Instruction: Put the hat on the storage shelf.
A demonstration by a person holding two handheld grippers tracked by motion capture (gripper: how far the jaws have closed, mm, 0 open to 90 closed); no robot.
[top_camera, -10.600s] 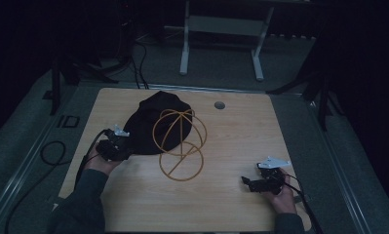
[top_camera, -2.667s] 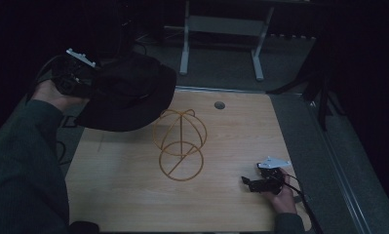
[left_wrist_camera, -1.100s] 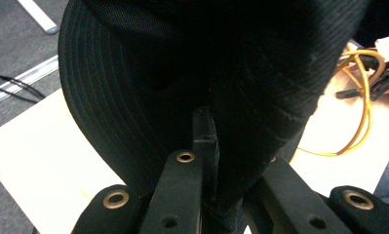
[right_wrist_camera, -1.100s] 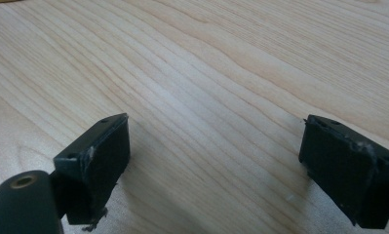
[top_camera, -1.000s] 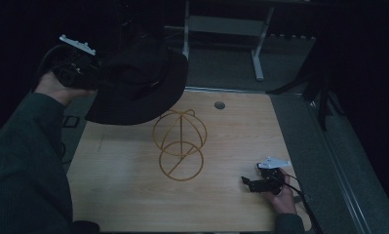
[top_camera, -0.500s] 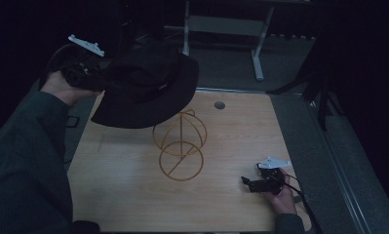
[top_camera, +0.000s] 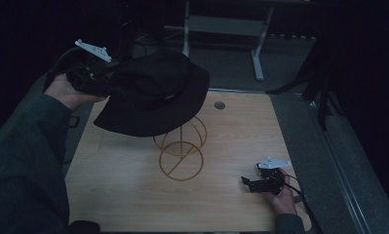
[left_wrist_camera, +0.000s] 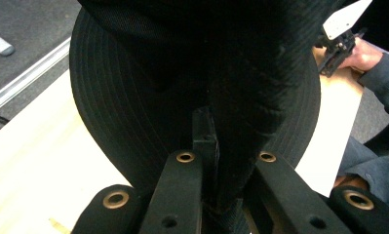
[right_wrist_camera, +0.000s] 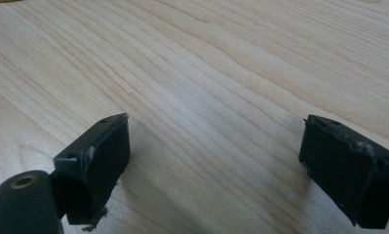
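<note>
A black wide-brimmed hat (top_camera: 153, 97) hangs in the air above the far left part of the table, its brim partly over a gold wire stand (top_camera: 180, 151). My left gripper (top_camera: 102, 80) is shut on the hat's brim at its left side. In the left gripper view the hat (left_wrist_camera: 192, 78) covers most of the picture and its fabric is pinched between my two jaws. The stand, made of wire rings, sits near the table's middle. My right gripper (top_camera: 248, 184) rests open on the wood at the near right, nothing between its fingers (right_wrist_camera: 97, 161).
The wooden table (top_camera: 124, 195) has a small round grommet (top_camera: 220, 105) at its far edge. A grey metal frame (top_camera: 221, 24) stands on the floor behind the table. Cables trail off the left side.
My left gripper has carried the hat to the right, toward the wire stand; its brim now overlaps the stand's top. The right gripper has stayed where it was.
</note>
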